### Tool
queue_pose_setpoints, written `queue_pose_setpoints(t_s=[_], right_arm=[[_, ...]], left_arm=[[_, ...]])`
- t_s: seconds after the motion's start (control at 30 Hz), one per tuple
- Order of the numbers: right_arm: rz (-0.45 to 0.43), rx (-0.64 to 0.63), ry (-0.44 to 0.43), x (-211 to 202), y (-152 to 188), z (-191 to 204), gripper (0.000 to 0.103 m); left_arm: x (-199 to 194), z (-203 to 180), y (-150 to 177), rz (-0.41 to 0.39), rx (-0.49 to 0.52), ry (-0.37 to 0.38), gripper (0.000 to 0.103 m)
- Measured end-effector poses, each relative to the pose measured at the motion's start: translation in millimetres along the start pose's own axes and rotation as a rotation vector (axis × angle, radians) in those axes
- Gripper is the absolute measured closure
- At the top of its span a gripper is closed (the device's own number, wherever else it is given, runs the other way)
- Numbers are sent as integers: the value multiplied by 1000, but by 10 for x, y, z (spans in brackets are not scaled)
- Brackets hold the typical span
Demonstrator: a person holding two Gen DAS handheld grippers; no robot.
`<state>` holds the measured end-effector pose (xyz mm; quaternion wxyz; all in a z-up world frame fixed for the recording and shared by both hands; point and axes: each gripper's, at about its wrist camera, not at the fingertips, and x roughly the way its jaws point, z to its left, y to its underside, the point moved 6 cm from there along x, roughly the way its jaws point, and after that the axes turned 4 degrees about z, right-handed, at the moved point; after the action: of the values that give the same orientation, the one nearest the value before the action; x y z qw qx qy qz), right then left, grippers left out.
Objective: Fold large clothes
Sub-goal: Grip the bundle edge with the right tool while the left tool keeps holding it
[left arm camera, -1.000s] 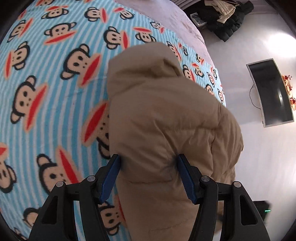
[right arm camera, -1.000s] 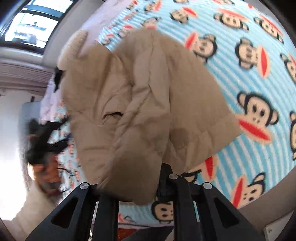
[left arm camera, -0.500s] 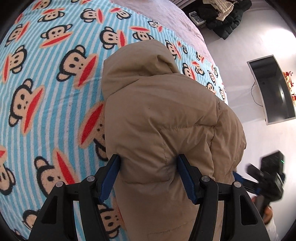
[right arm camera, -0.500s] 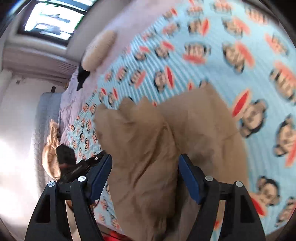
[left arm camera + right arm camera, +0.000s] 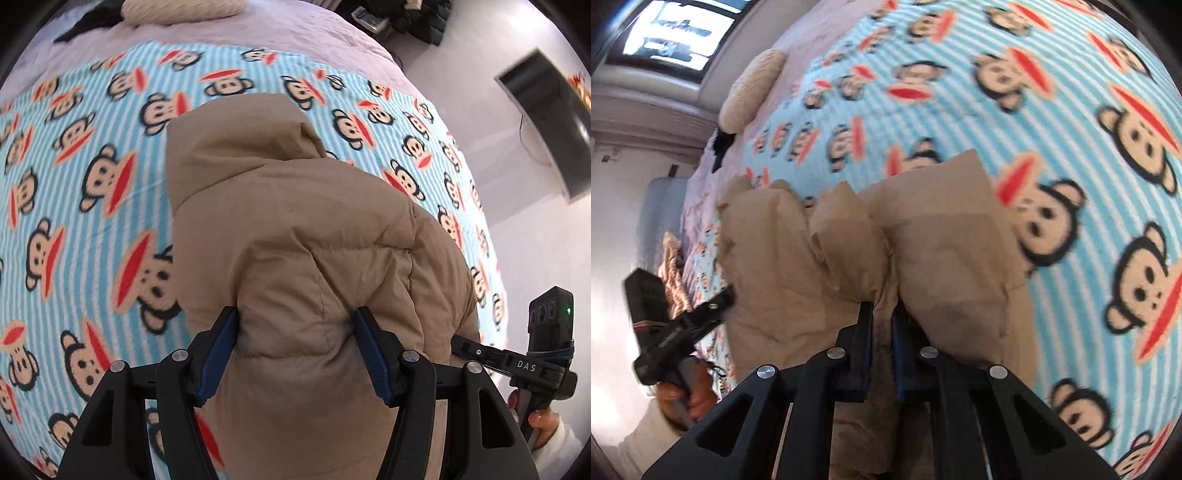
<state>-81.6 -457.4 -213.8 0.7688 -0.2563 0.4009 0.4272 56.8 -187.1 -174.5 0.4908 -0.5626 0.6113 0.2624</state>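
A tan puffer jacket (image 5: 295, 236) lies bunched on a blue striped monkey-print blanket (image 5: 74, 184); its hood points to the far side. My left gripper (image 5: 297, 347) is open, its blue pads on either side of a thick fold of the jacket. In the right wrist view the jacket (image 5: 942, 240) lies folded in lumps, and my right gripper (image 5: 882, 325) is shut on a pinch of its fabric. The right gripper also shows at the right edge of the left wrist view (image 5: 517, 362). The left gripper shows at the left of the right wrist view (image 5: 679, 325).
The blanket covers a bed with a pale purple sheet (image 5: 258, 26) and a beige pillow (image 5: 181, 9) at the far end. A dark monitor (image 5: 546, 122) hangs on the white wall to the right. A window (image 5: 672, 33) is beyond the bed.
My right gripper was shut on the jacket, opened half a second ago, and has now shut again on a fold. My left gripper stayed open around the jacket and tilted up.
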Motion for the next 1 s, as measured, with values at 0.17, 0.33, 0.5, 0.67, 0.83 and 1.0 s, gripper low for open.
queue_pose_setpoints(t_s=[0.17, 0.33, 0.5, 0.67, 0.83, 1.0], right_arm=[[-73, 71, -42, -336, -41, -200, 84], [-123, 97, 38, -599, -71, -456, 46], [-8, 19, 47, -187, -191, -424, 94], [43, 28, 87, 225, -441, -593, 94], [40, -28, 175, -77, -384, -494, 92], [-7, -116, 106, -680, -61, -133, 92]], left_arm=[[67, -51, -16, -1, -14, -50, 30], [37, -30, -1, -8, -51, -67, 30], [15, -81, 11, -30, -78, -124, 30], [80, -244, -39, -40, -63, -219, 30], [80, -193, 0, -36, -88, -234, 30], [51, -147, 33, -38, -107, -233, 30]])
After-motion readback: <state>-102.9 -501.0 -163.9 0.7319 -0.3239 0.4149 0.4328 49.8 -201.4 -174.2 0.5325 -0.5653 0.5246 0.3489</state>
